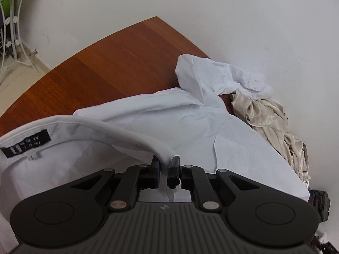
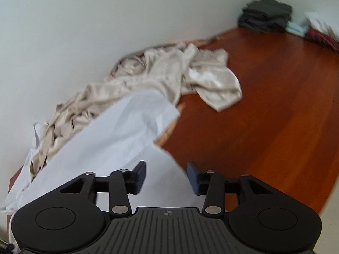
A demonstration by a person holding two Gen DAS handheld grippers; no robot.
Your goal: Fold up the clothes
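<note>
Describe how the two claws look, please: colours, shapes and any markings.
Both the left claw and the right claw are black, with a ribbed dark grey base, two round discs, silver pivot pins and dark blue fingertips. A small emblem marks each base. No cables or sleeves show.

Wooden table point(image 1: 118, 59), white wall point(image 1: 233, 17), white wire stand point(image 1: 12, 31)

Light: soft, even and fairly bright in both views; source not visible.
Shadows: faint, under the white shirt point(image 1: 190, 131) folds.
Glare: a mild sheen lay on the beige satin garment point(image 2: 214, 80).
Blur: the right wrist view was smeared; the left was sharp.
Distortion: fisheye bent the table point(image 1: 101, 67) edges; corners were dark.
</note>
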